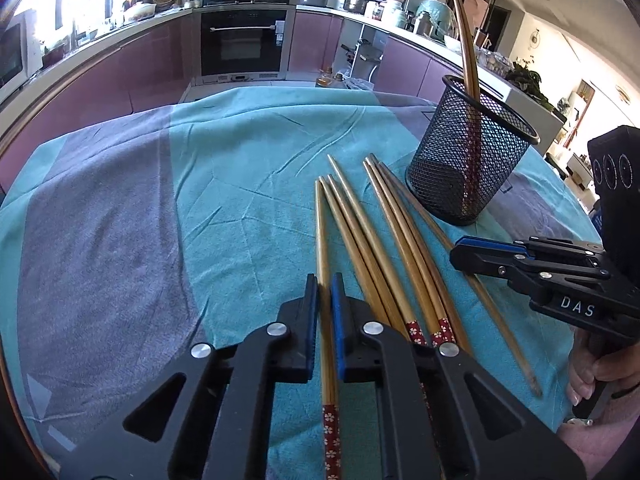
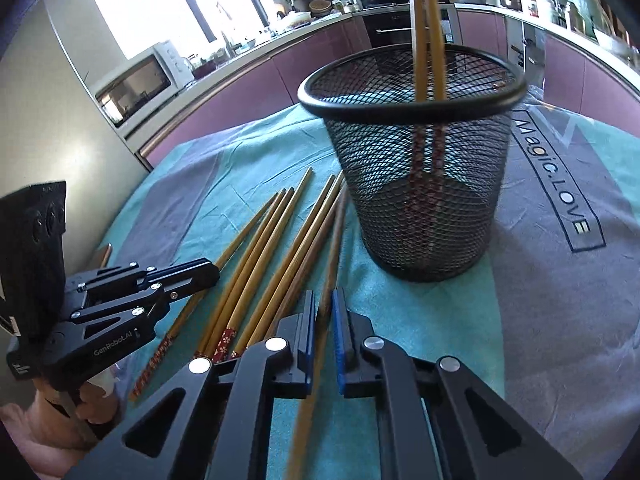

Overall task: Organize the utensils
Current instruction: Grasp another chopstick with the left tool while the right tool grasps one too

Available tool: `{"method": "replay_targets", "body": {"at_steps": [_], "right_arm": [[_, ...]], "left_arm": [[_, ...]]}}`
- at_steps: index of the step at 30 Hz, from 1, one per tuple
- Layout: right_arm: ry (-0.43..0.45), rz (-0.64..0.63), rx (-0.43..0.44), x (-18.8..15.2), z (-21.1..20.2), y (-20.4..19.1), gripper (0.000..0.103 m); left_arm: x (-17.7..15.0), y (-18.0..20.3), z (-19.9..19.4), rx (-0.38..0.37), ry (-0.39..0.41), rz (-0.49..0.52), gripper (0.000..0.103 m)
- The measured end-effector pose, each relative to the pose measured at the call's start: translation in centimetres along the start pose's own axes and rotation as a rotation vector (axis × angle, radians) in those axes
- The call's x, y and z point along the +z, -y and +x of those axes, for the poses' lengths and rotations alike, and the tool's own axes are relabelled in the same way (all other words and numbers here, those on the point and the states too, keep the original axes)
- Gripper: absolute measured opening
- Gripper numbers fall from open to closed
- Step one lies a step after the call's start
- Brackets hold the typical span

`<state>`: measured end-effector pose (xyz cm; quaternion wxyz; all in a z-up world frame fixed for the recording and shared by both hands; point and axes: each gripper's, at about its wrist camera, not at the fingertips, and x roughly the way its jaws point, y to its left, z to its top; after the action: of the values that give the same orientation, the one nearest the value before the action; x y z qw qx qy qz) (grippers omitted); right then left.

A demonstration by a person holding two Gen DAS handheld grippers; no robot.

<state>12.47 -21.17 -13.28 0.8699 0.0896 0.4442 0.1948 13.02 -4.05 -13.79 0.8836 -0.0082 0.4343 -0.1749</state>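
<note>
A wrinkled teal and grey cloth (image 1: 224,168) covers the table in a kitchen with mauve cabinets (image 1: 132,64), a white microwave (image 2: 136,84) and a black built-in oven (image 1: 243,40). Left of the round black wire-mesh cup (image 1: 468,152), which stands upright with two chopsticks (image 1: 467,44) leaning inside, smooth tapered bamboo chopsticks (image 1: 384,236) with red flowered ends lie fanned on the cloth. The left gripper (image 1: 325,292) has its jaws narrow around the leftmost chopstick (image 1: 323,248), though a firm pinch cannot be told, and the right gripper (image 2: 325,304), nearest the cup, likewise straddles a darker chopstick (image 2: 335,240) with jaws narrow.
</note>
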Motion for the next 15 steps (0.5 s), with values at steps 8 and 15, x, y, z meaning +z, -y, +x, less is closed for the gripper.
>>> {"method": "replay_targets", "body": {"at_steps": [8, 15], "right_arm": [[-0.007, -0.068, 0.052, -0.2, -0.9, -1.0, 0.006], [-0.051, -0.103, 0.029, -0.3, 0.2, -1.9, 0.006]], "left_arm": [[-0.3, 0.7, -1.5, -0.041, 0.028, 0.039, 0.008], [-0.8, 1.0, -0.8, -0.029, -0.01, 0.086, 0.008]]}}
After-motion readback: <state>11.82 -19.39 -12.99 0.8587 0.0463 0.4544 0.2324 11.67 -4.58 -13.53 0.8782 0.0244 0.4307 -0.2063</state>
